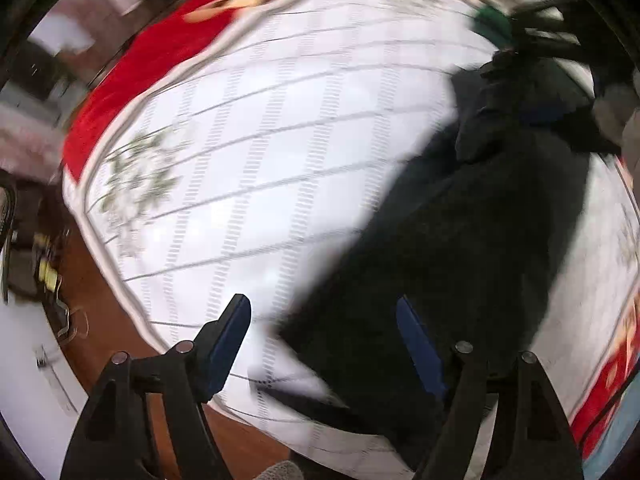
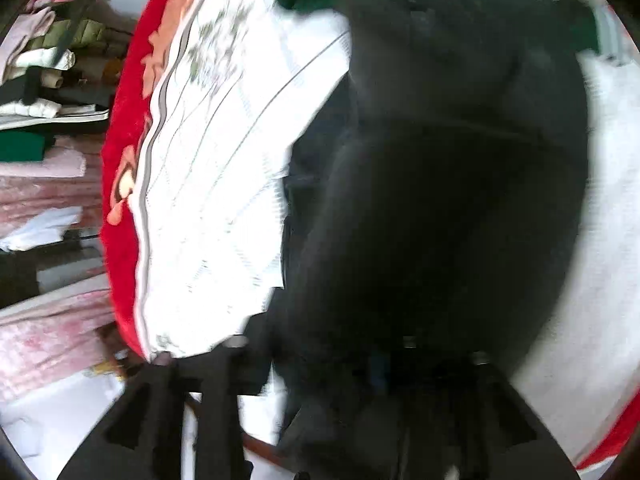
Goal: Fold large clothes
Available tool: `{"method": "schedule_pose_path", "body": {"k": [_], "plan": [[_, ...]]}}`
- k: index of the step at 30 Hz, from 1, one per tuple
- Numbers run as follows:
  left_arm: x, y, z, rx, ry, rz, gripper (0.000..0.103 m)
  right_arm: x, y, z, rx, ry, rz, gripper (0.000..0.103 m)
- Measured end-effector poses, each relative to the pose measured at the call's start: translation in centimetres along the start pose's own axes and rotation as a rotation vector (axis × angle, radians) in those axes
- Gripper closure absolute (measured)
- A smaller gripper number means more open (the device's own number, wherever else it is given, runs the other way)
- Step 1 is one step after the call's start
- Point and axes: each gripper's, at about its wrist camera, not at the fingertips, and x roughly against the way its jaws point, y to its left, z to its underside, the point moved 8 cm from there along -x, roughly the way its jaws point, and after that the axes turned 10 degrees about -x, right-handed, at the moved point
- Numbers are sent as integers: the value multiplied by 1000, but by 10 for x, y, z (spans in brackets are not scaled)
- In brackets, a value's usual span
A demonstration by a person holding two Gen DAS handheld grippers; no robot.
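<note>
**Black garment spread on the quilted bed cover**

Where the left claw [image 1: 324, 340] hangs nearest its camera, its blue-padded fingers [image 1: 228, 344] stand wide apart and hold nothing, with the near hem of the black garment [image 1: 460, 240] lying just below and between them. That garment runs away from the claw across the white quilted bed cover [image 1: 260, 152], narrowing toward a bunched, raised end at the far right. Past the cover's piped edge lies a red blanket [image 1: 132, 80] with pale motifs, and brown floor [image 1: 100, 292] shows at the near left.

From the right wrist, the right claw [image 2: 320, 360] is lost in blur and dark fabric, so I cannot tell how its jaws stand. The black garment [image 2: 440, 200] fills most of this view, draped close over the fingers. Left of it lies the white cover [image 2: 216, 160], then the red blanket [image 2: 124, 128], and farthest off, stacks of folded clothes [image 2: 44, 60].
</note>
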Motion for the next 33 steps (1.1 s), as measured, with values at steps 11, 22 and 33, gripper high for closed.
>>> {"method": "schedule_pose_path", "body": {"k": [11,22,33], "plan": [[-51,-15,-19,-40,-20,-42,23,109,-91,-32,-27,-235,-140,25],[-92,-10,-22,-7,24,-20,9,62,-191,-98,-118,-240,-287,46],[-25,0,-23,-122,-38,-117,9,139,-314,37,-474,-334,-255,86]]}}
